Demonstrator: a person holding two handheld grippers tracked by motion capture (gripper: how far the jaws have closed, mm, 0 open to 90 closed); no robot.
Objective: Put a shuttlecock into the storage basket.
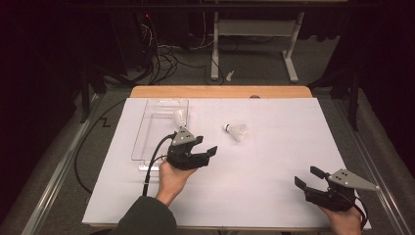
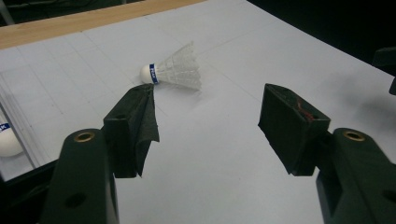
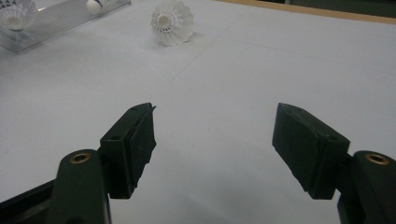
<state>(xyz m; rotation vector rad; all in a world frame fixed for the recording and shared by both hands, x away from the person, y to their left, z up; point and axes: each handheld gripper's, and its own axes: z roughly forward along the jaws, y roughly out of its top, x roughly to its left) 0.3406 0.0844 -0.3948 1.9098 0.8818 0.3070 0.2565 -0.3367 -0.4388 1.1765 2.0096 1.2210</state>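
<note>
White table [image 1: 274,196] in a dark room, one shuttlecock [image 1: 238,131] lying loose in the middle.

The left gripper [image 1: 205,146] stands wide open and empty near it; the right gripper [image 1: 307,177], also open, waits well apart. A hard squeeze may crush the skirt. The clear tray [image 1: 147,128] already holds another shuttlecock [image 1: 179,117].
</note>
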